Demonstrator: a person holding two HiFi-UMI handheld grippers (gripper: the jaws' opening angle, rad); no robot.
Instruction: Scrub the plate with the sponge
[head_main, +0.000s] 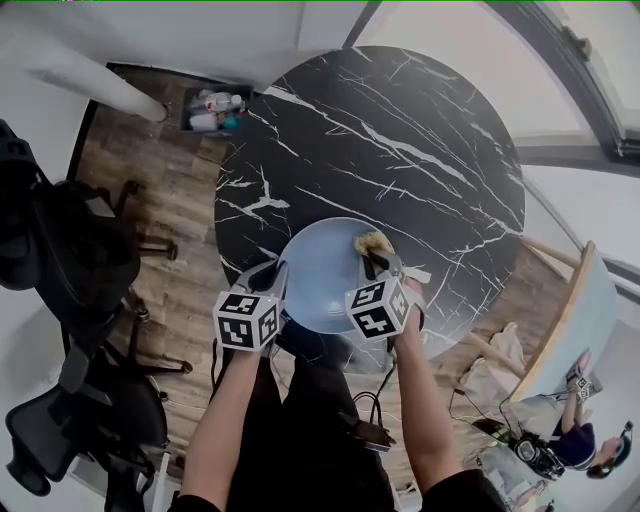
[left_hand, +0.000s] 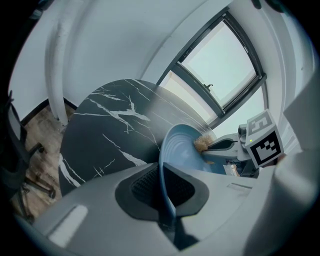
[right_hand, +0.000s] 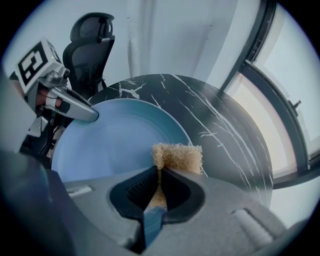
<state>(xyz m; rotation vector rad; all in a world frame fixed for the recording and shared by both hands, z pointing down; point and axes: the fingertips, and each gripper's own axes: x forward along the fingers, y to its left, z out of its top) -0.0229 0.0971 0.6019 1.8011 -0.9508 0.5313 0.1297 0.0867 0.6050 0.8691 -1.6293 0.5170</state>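
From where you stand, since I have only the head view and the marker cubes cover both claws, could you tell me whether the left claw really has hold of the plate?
Observer: Yes. In the left gripper view the left claw is shut on the rim of the blue plate, which runs edge-on between its pads.
Operator: Thank you. And what about the other one?
Observer: The right gripper view shows the right claw shut on the tan sponge. Part of the sponge is squeezed between the pads and its free end sticks out past the tips.
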